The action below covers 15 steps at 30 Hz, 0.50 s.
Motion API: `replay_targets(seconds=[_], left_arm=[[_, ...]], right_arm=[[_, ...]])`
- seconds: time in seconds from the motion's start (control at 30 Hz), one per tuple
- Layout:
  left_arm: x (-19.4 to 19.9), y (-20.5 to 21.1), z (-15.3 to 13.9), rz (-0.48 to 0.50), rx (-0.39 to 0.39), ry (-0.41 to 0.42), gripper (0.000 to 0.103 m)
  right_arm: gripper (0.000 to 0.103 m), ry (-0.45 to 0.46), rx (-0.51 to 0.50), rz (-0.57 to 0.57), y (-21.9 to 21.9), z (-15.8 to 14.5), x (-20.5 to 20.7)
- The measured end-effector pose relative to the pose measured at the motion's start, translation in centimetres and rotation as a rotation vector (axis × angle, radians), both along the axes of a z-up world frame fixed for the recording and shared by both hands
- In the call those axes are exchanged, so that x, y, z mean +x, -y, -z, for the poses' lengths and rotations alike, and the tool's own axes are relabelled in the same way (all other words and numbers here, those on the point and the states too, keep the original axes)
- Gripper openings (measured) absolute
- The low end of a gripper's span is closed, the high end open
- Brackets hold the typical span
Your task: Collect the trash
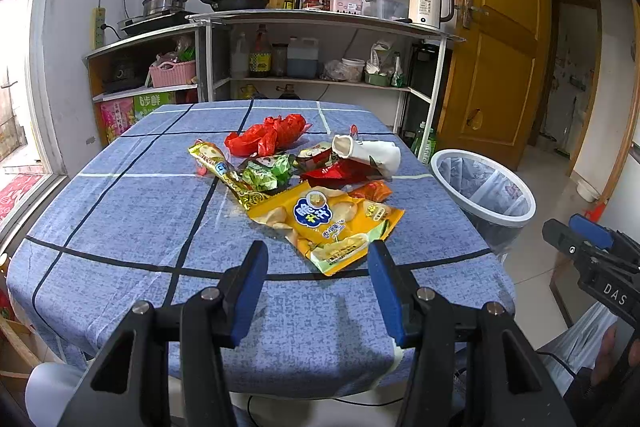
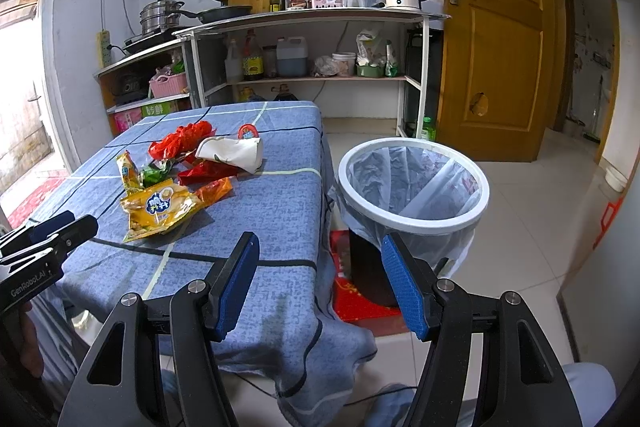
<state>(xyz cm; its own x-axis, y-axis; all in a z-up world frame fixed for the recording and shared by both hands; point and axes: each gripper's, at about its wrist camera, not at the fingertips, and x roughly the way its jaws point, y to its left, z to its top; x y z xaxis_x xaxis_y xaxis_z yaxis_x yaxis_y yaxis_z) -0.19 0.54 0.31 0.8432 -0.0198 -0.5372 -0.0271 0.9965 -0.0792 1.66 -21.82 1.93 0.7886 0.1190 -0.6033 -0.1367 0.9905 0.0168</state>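
Kitchen shelving w/ pots and a kettle at the back, blue checked tablecloth [image 1: 132, 211] up front. Going left to right: left gripper [image 1: 318, 263] hangs just short of the yellow snack bag [image 1: 326, 221], jaws wide, holding nothing. Behind it the wrapper pile [image 1: 280, 163], all overlapping, so a pinch could drag neighbours off the edge or snag the cloth. Right gripper [image 2: 318, 261] is also spread and empty, over the table corner. Lined bin [image 2: 414, 183] sits beside the table; light bags could flutter past its rim.
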Motion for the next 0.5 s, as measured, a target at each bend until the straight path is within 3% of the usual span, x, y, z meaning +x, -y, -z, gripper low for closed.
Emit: replay_targets(seconds=[0.5], left_arm=[[-0.09, 0.05, -0.04, 0.001, 0.000, 0.003, 0.054]], right_arm=[[0.064, -0.002, -0.001, -0.004, -0.12, 0.05, 0.04]])
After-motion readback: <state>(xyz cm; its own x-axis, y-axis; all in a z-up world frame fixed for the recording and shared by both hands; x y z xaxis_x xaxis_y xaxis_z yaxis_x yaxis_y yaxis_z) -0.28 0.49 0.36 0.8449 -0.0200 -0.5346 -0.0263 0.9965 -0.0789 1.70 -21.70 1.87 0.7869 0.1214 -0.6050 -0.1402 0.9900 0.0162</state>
